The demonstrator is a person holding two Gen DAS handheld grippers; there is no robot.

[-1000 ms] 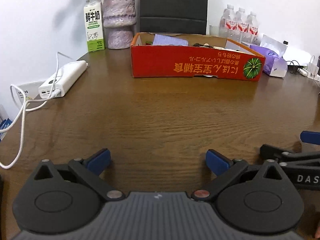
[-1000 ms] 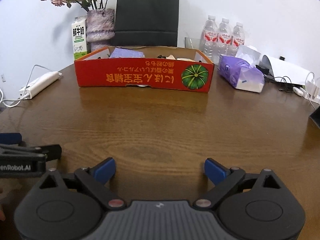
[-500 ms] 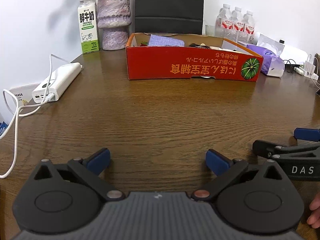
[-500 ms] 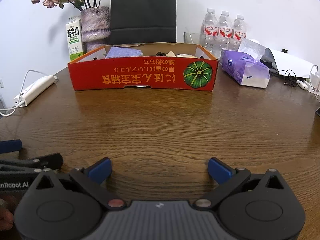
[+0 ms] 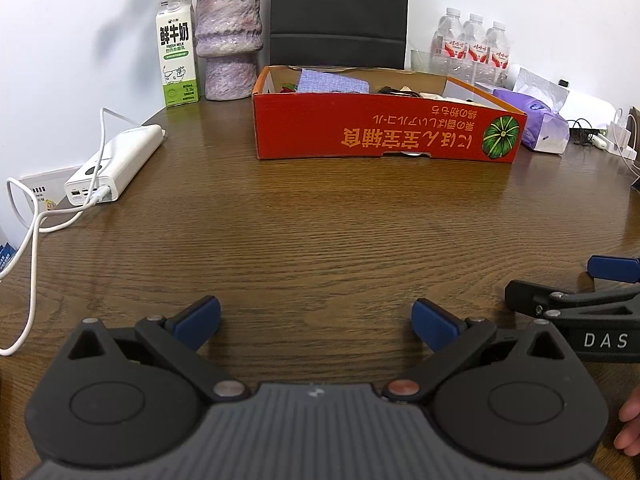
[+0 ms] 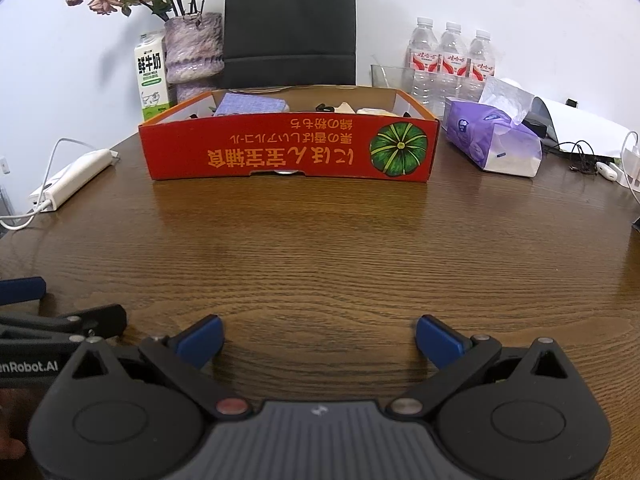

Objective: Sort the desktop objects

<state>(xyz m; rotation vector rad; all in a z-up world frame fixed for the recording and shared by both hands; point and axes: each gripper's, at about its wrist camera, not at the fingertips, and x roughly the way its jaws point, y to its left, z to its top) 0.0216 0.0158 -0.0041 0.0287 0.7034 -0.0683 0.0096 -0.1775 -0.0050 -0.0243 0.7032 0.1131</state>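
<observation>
Grippers low over bare wood, red box ahead holding the sorted things.

Left wrist view: left gripper (image 5: 316, 314) has its blue fingers spread wide with nothing between them, only wooden table (image 5: 320, 232). Straight ahead of the fingertips sits the red cardboard box (image 5: 384, 132), now nearer and larger than a second ago; a purple cloth (image 5: 332, 82) and a few small items lie inside. White power bank (image 5: 116, 162) lies ahead to the left, milk carton (image 5: 177, 52) beyond it.
Right wrist view: right gripper (image 6: 319, 340), fingers likewise spread and empty, has closed on the box too; purple tissue pack (image 6: 492, 140) lies ahead to the right. This fits either reaching into the box or drawing off after a drop; which, I cannot tell.
</observation>
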